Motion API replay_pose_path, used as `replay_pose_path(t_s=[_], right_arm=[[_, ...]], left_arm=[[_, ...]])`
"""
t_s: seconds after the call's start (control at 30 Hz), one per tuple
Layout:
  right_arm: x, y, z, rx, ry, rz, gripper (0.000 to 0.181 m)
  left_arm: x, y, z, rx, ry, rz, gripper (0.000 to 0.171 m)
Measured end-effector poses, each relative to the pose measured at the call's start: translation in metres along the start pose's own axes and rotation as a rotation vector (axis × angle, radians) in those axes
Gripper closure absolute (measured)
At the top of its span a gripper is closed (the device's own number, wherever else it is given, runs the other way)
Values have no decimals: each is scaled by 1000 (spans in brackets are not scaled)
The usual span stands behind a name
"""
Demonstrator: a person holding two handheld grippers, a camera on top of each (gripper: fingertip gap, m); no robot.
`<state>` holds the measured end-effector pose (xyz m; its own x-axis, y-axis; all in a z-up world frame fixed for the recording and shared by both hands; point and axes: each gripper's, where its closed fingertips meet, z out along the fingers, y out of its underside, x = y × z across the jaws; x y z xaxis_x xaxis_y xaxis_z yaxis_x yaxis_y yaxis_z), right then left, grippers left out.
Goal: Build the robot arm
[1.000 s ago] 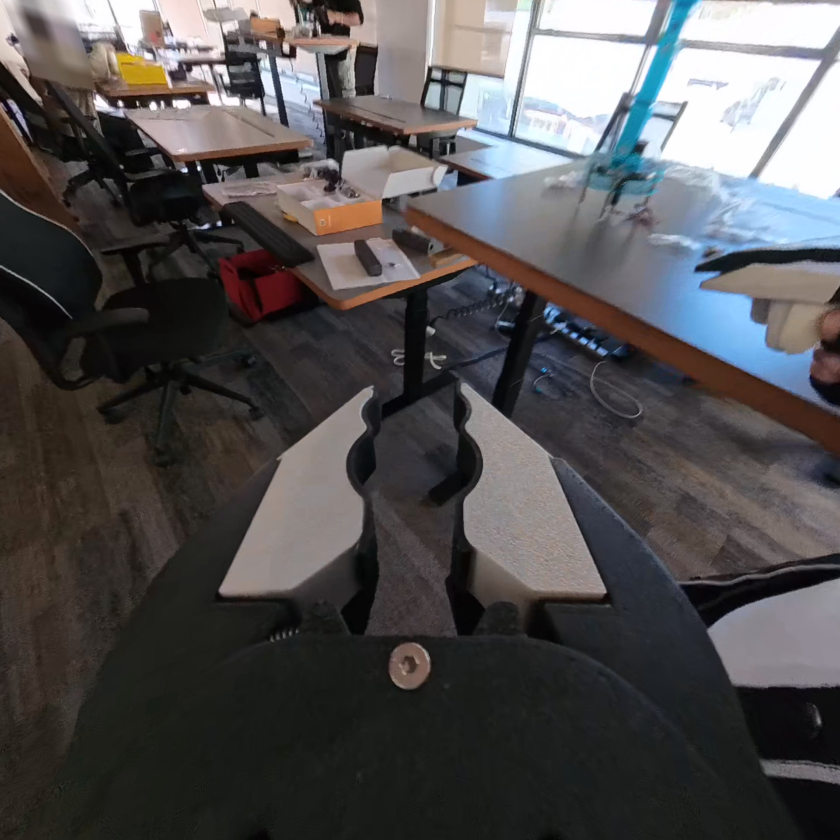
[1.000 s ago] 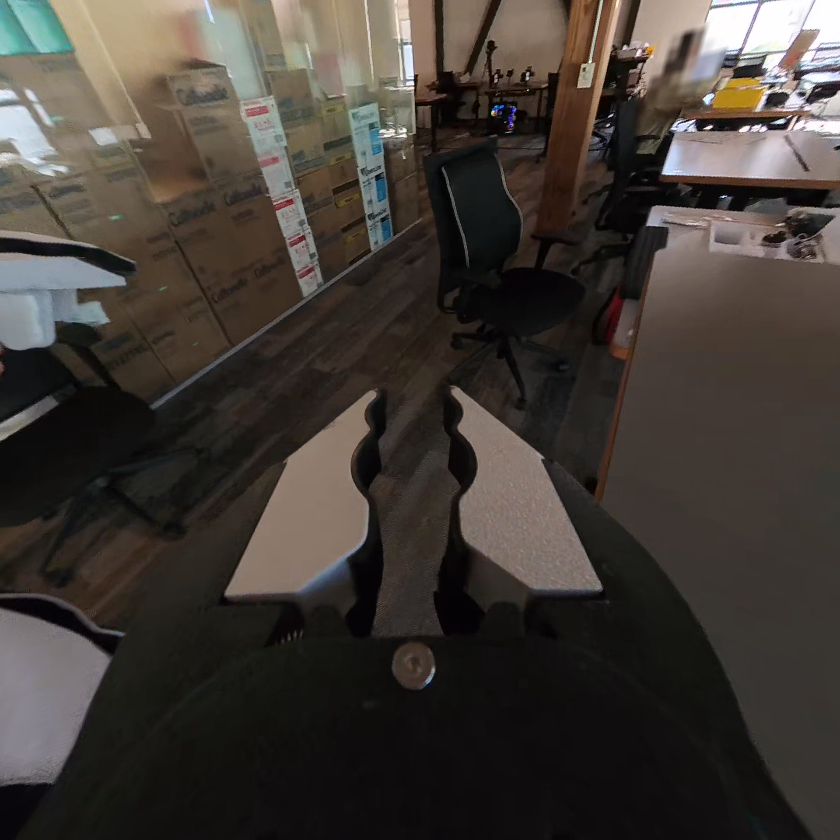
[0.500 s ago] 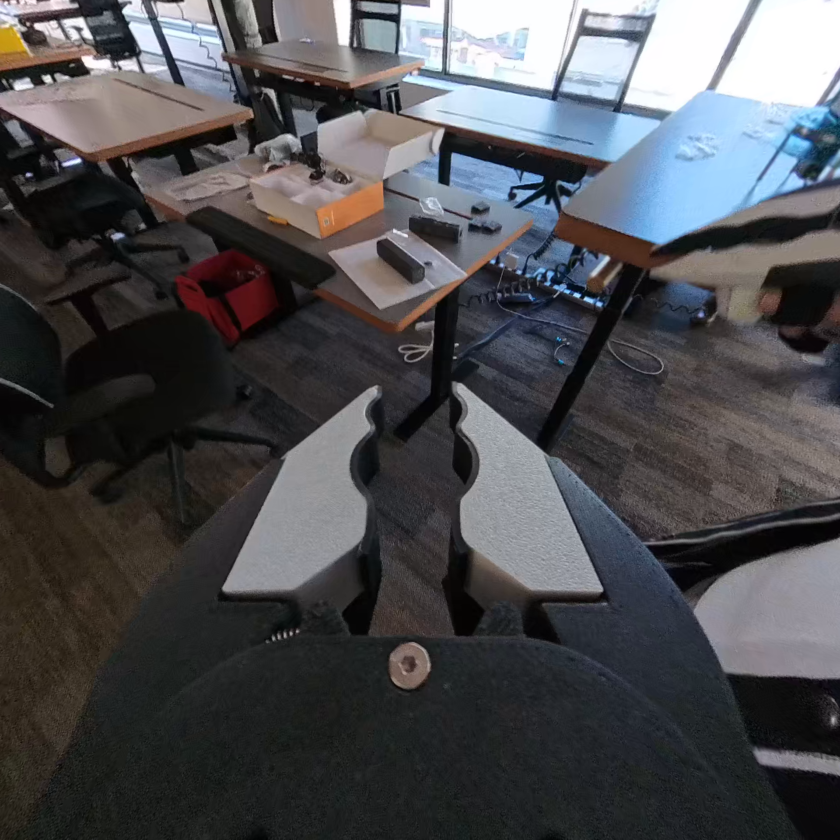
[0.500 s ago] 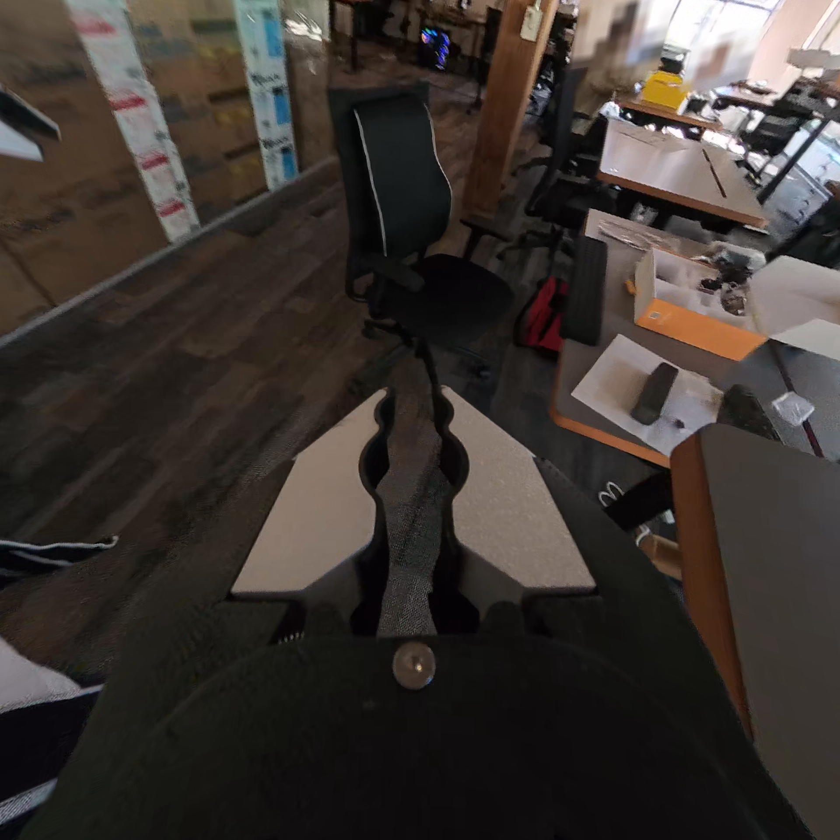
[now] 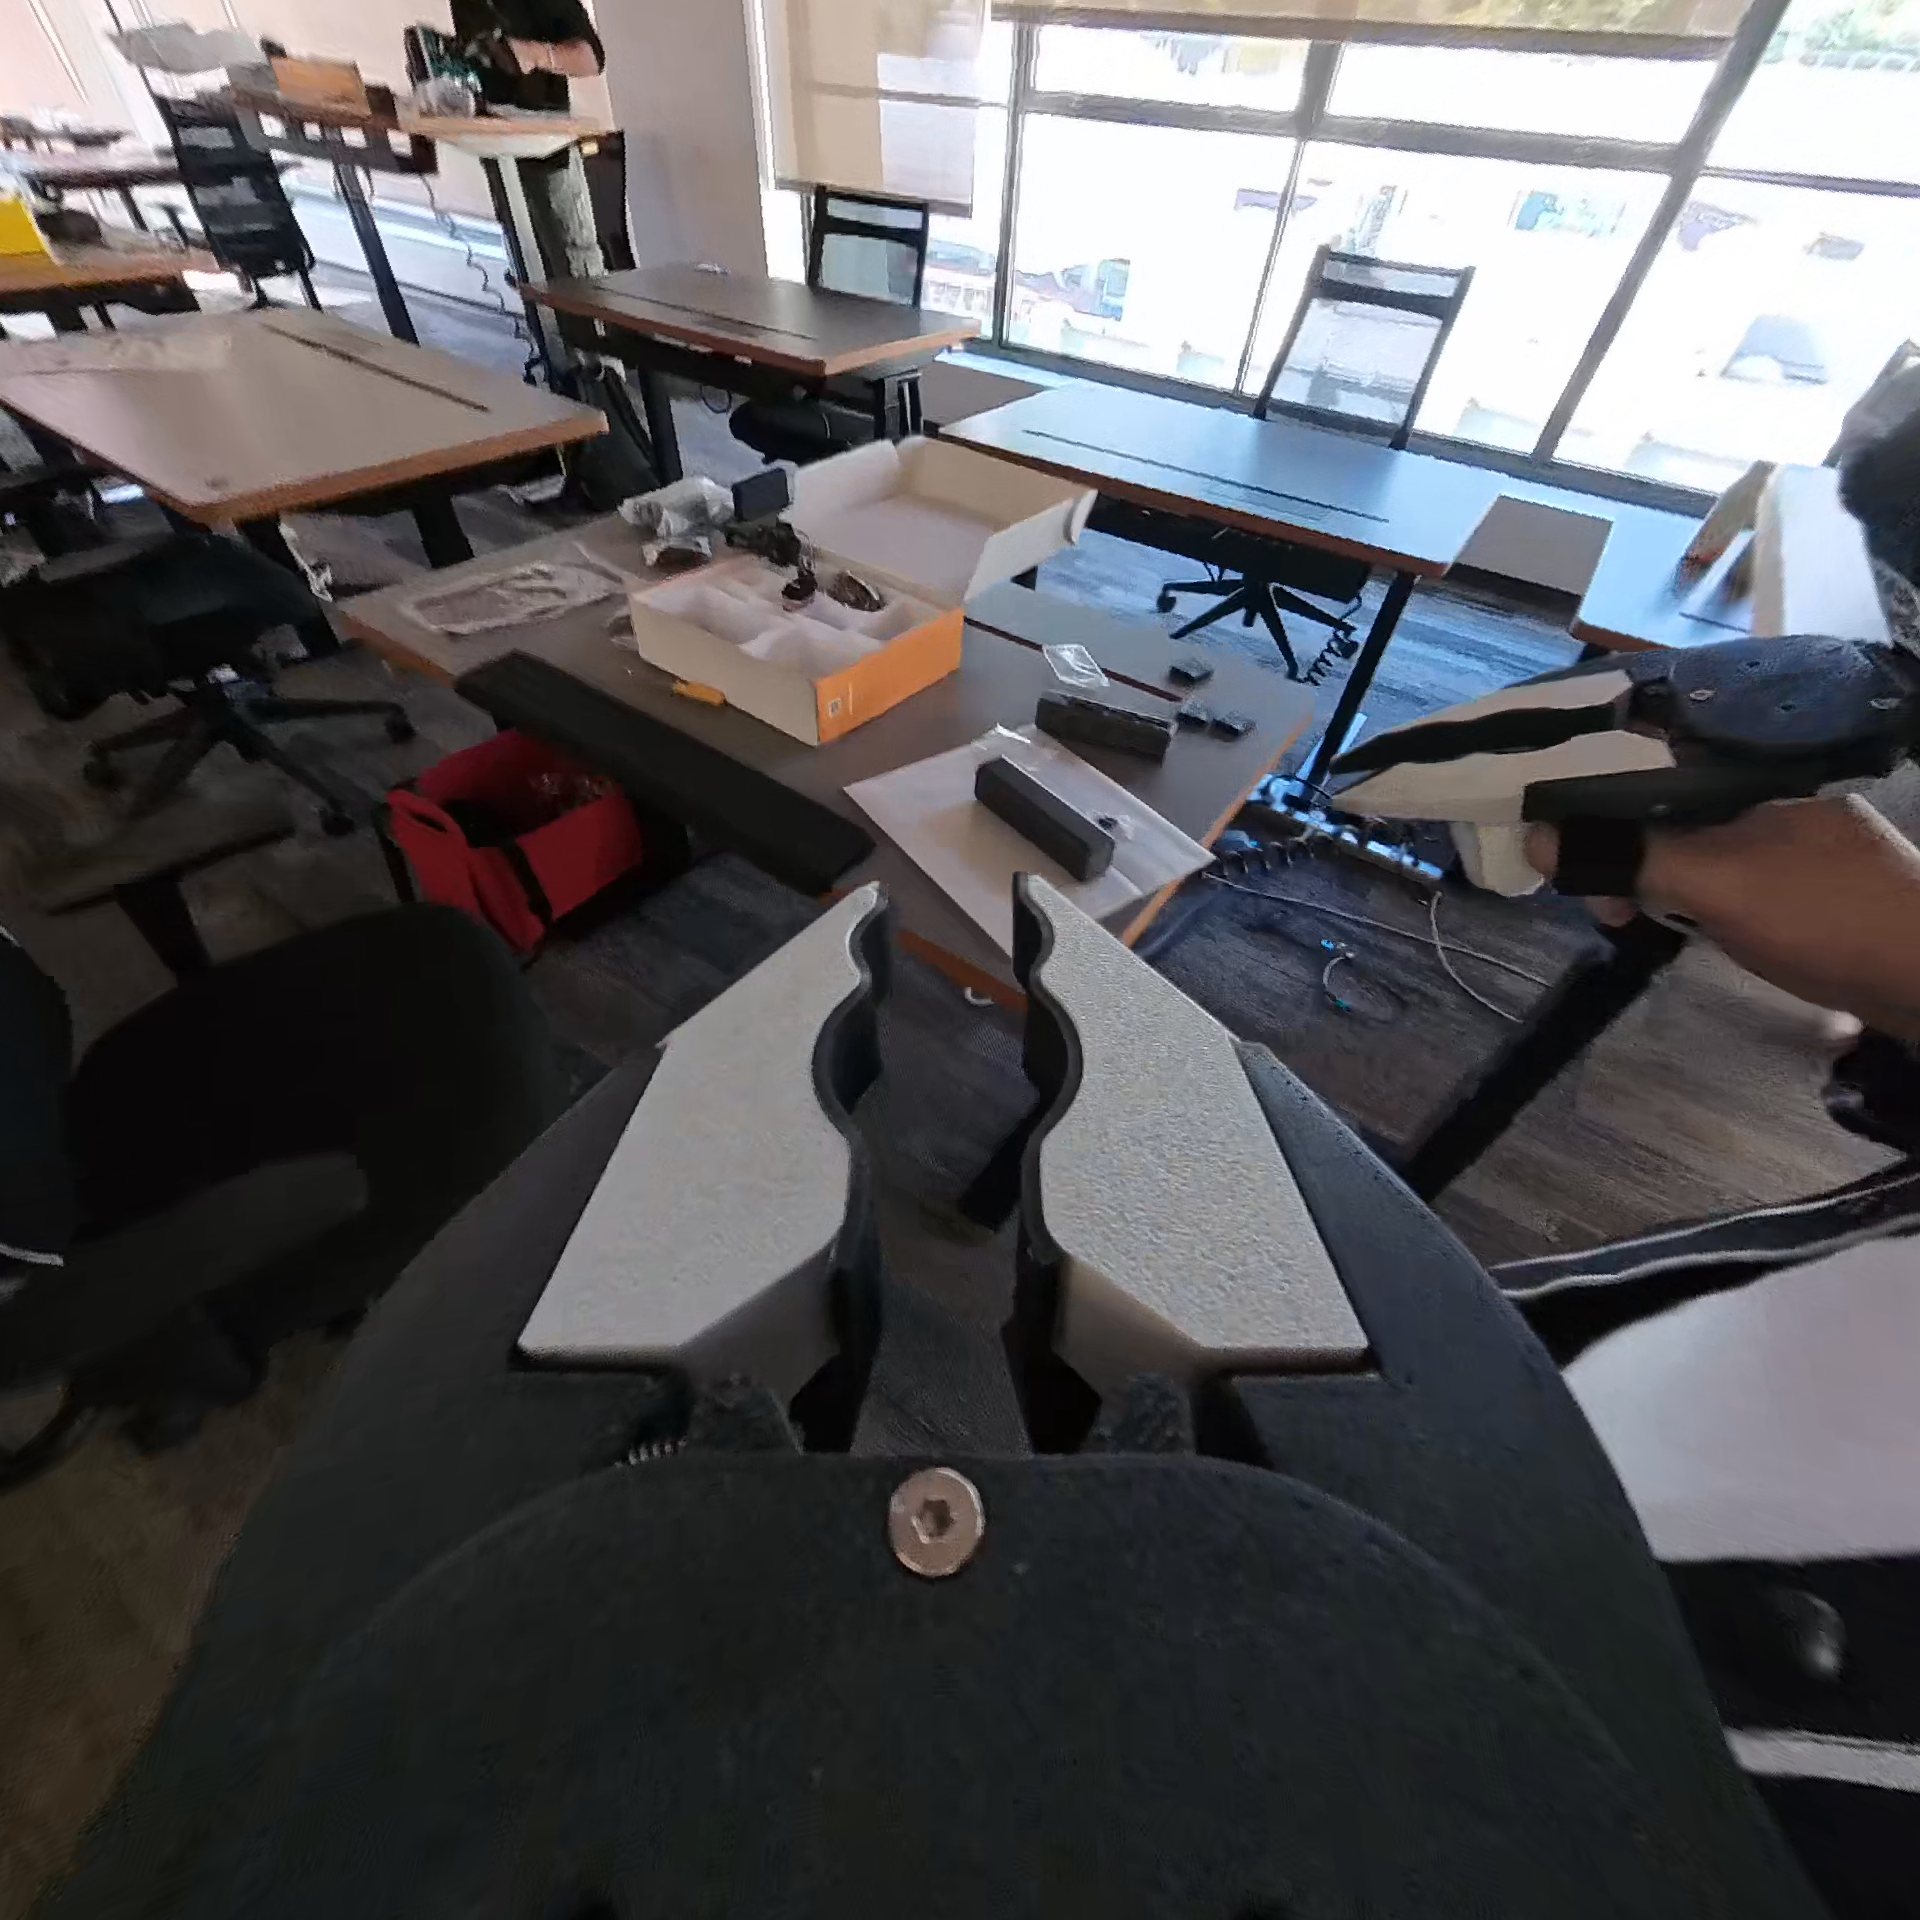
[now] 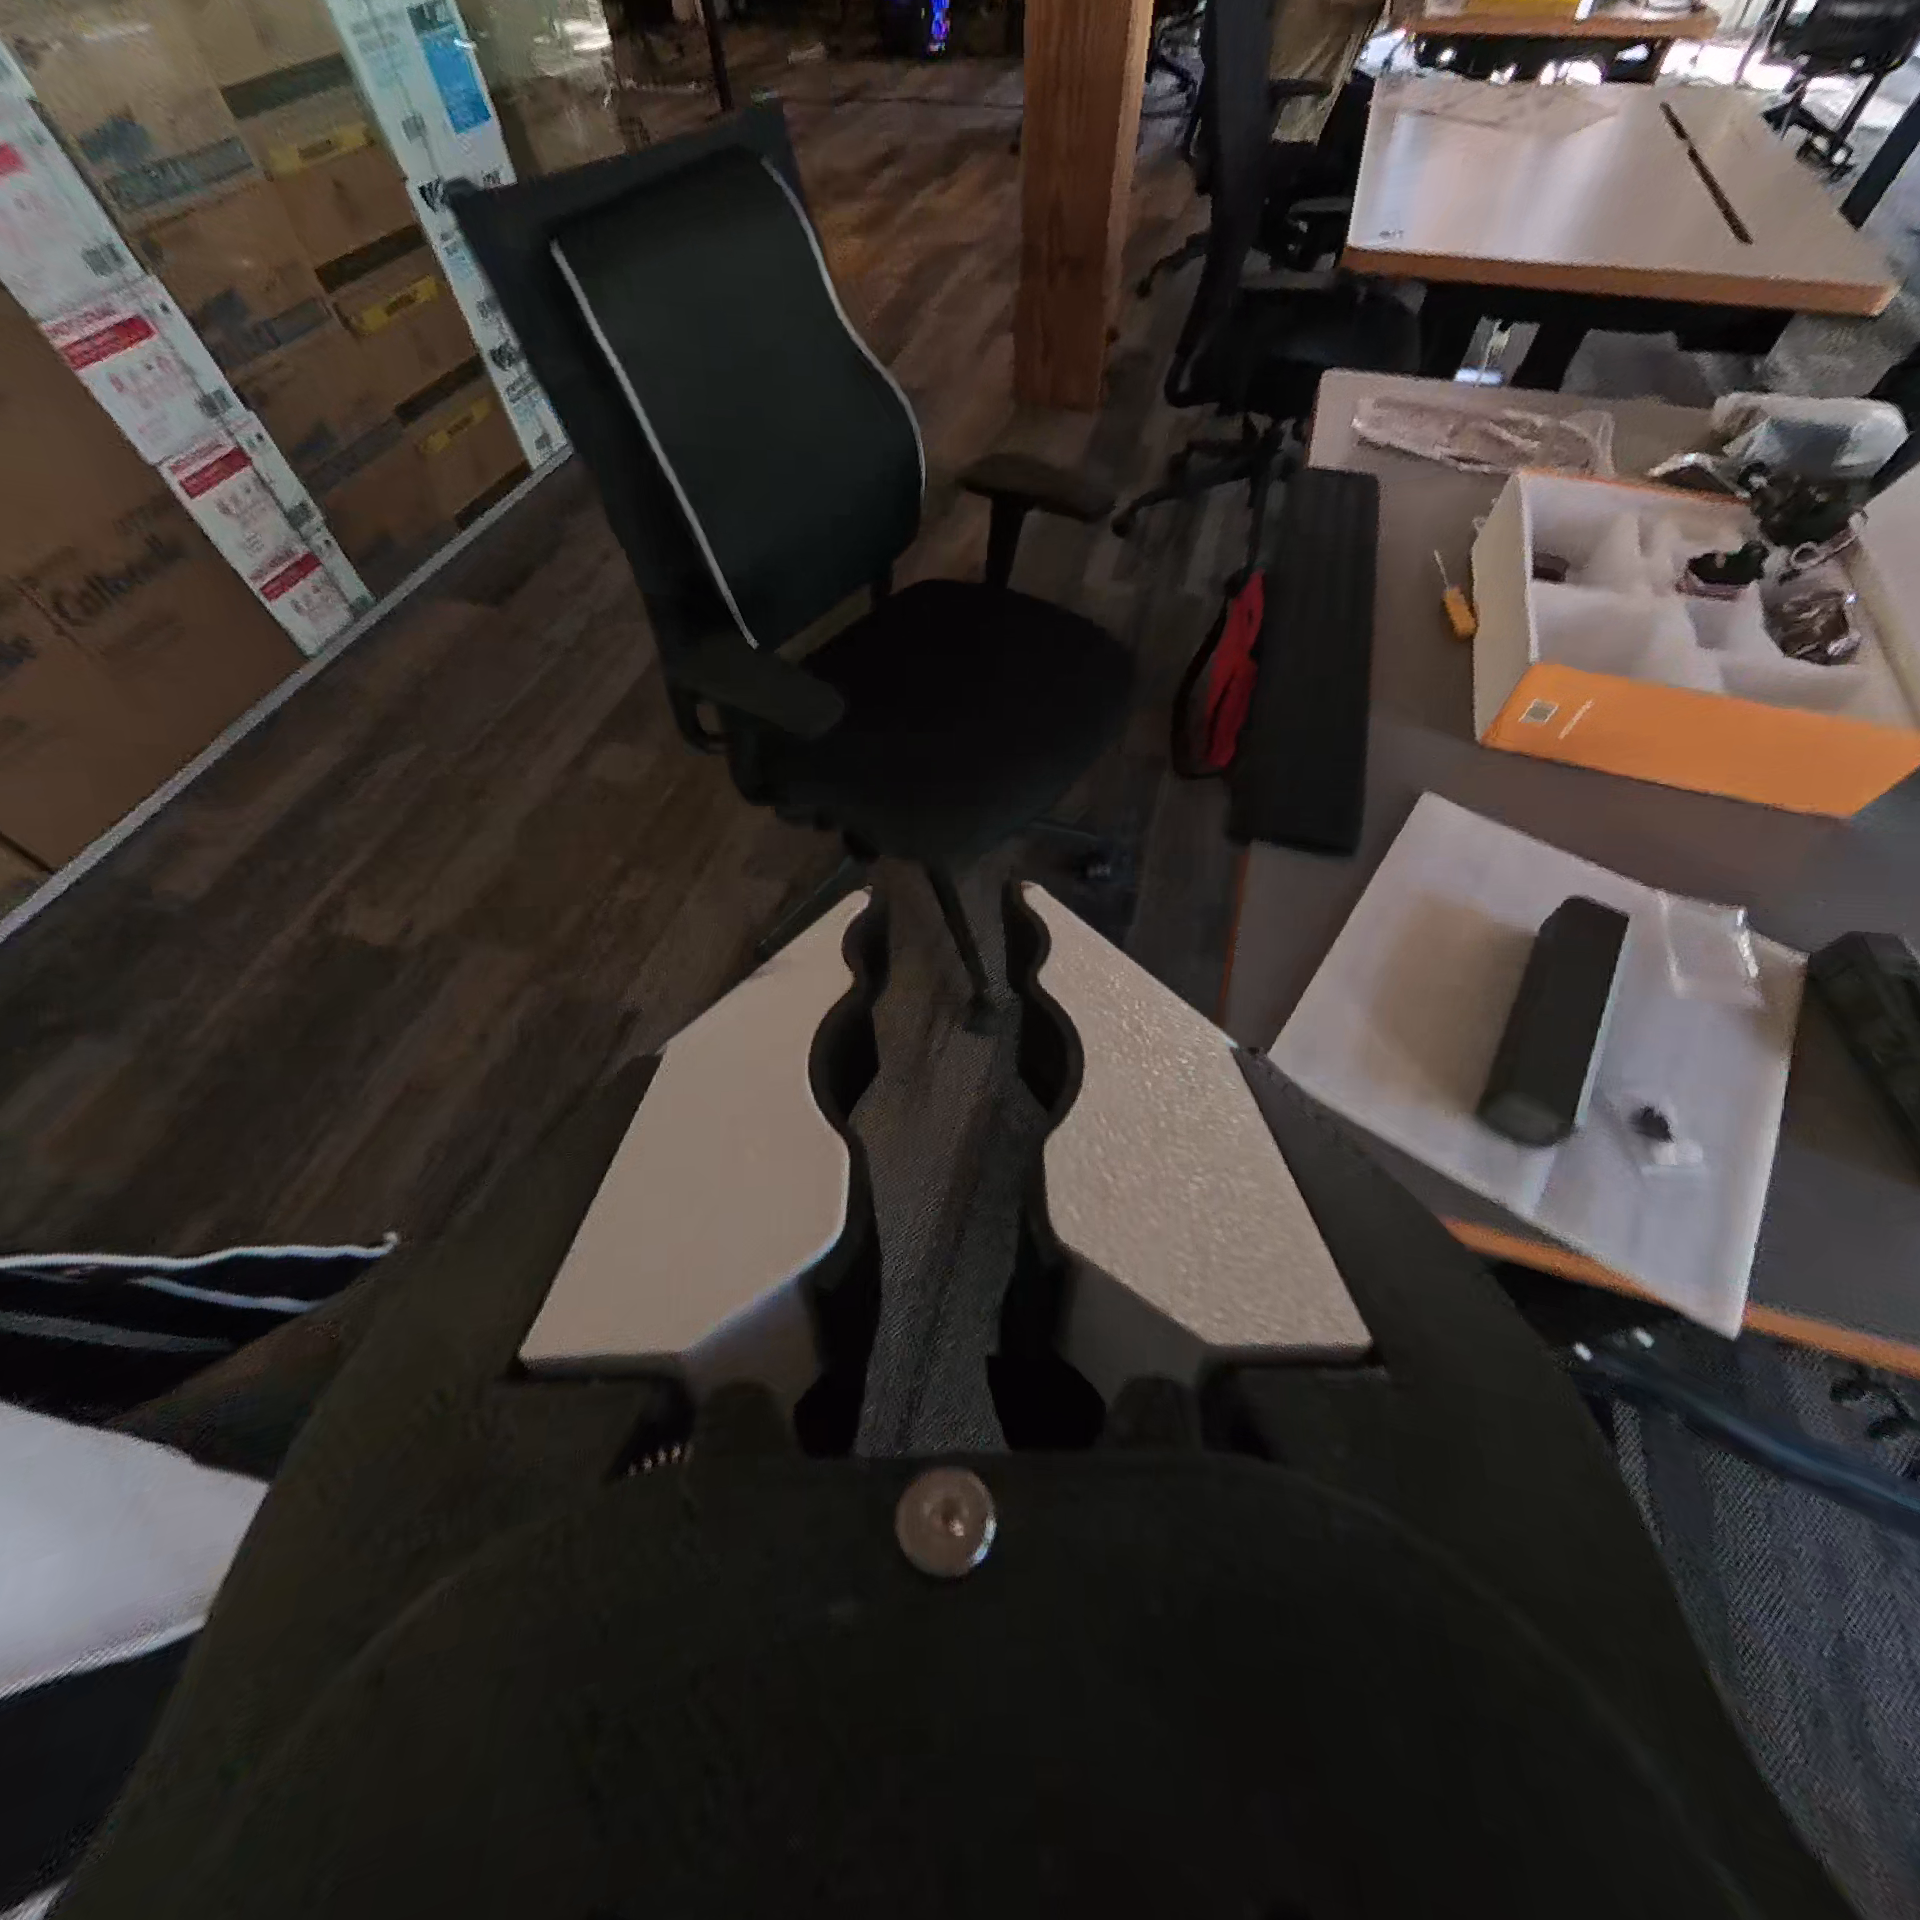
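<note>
One open orange-and-white box (image 5: pixel 800 665), small dark items inside

Black gripper (image 5: pixel 948 899) bodies — white jaws, 1 silver screw (image 5: pixel 935 1521) each.

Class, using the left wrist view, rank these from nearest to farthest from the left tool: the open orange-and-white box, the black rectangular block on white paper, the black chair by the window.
From the left tool:
1. Black rectangular block on white paper, just ahead, slightly right.
2. Open orange-and-white box, mid-table, ahead-left.
3. Black chair by the window, far right.
</note>
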<state>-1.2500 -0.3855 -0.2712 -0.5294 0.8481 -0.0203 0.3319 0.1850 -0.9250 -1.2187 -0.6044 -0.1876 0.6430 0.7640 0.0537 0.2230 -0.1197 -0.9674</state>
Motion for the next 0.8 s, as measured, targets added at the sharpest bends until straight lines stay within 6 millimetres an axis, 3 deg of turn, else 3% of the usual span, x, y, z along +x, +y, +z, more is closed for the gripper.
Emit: replay_pose_path(t_s=[0.1,0.2,0.33,0.5,0.6,0.67,0.8], right_arm=[[40,-13,46,-47,50,-14,157],[76,-29,81,-27,100,-23,156],[130,-22,133,-57,178,61,155],[181,-21,197,-67,279,169,155],[209,-26,227,-118,371,218,153],[219,-38,243,-84,391,222,154],[247,-37,265,-131,471,253,154]], left_arm=[[-36,-9,45,-24,0,-24,150],[-65,-22,89,9,50,-42,152],[-120,-22,156,-43,105,-1,152],[-193,-37,235,-35,214,79,155],[-238,-47,282,-80,283,89,156],[-260,-60,311,-78,346,99,156],[-299,-79,363,-114,393,133,152]])
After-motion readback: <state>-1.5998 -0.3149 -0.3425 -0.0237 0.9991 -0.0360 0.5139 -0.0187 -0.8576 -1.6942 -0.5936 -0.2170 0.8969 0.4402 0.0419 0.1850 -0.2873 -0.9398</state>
